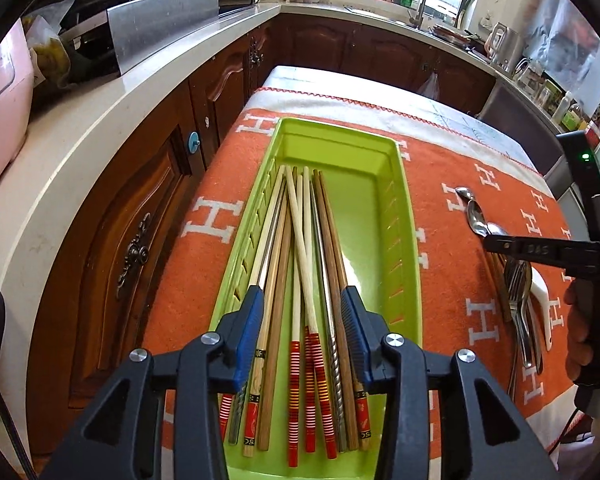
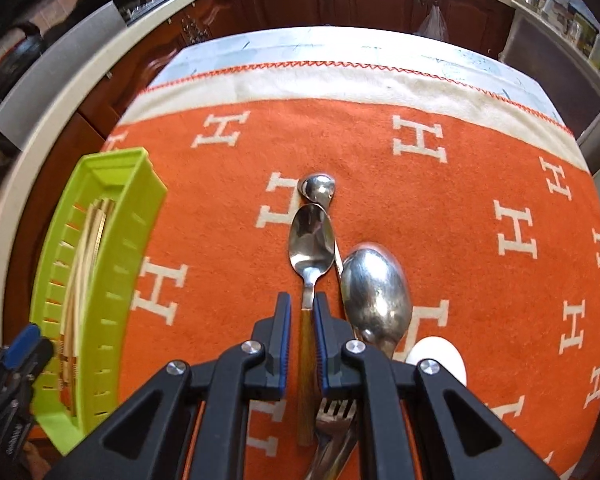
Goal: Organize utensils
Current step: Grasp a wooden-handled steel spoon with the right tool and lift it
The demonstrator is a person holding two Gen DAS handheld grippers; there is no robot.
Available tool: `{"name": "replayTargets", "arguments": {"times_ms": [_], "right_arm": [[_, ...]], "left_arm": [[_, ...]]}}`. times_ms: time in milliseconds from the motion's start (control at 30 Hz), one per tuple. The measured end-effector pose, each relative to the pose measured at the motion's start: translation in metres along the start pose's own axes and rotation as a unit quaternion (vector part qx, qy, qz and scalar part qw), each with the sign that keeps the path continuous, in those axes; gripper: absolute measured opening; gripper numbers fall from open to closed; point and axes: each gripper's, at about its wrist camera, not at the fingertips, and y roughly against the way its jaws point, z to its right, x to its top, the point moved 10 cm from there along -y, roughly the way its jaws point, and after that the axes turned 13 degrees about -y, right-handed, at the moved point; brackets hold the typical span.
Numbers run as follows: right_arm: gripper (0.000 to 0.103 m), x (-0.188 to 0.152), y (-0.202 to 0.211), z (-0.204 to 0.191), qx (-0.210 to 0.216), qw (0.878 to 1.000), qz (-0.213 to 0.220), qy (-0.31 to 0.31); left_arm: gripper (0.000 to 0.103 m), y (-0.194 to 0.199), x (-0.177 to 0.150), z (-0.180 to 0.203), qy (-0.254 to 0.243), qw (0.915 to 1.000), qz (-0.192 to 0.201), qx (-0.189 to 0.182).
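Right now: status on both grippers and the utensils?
Left gripper open above chopsticks in green tray. Right gripper open, straddling wood-handled spoon. Big spoon and fork close alongside.

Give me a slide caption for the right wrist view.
Right gripper straddles a wooden-handled spoon on the orange blanket, green tray at left.

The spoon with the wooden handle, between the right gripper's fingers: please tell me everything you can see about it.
The spoon has a shiny oval metal bowl, hollow side up, a thin metal neck and a brown handle that looks wooden. It lies flat on the orange cloth, bowl pointing away from the camera. The right gripper straddles the handle's top with narrow gaps on both sides, not yet clamped. A smaller spoon lies partly under the bowl's right edge. A big spoon lies to its right.
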Motion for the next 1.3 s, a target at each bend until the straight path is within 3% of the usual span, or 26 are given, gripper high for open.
{"name": "replayTargets", "arguments": {"times_ms": [467, 800, 1067, 1300], "right_arm": [[0.006, -0.004, -0.004, -0.001, 0.005, 1.0, 0.015, 0.005], [0.006, -0.014, 0.024, -0.011, 0.081, 0.996, 0.038, -0.007], [0.006, -0.027, 0.043, -0.032, 0.15, 0.988, 0.011, -0.025], [0.006, -0.026, 0.064, -0.082, 0.209, 0.977, -0.006, -0.028]], "left_arm": [[0.039, -0.001, 0.0, 0.009, -0.004, 0.9999, 0.002, -0.012], [0.039, -0.006, -0.005, 0.013, -0.002, 0.9999, -0.011, -0.008], [0.039, -0.006, -0.006, 0.012, -0.003, 0.9999, -0.011, 0.0], [0.04, 0.0, -0.004, 0.002, -0.003, 0.9997, -0.003, 0.023]]}}
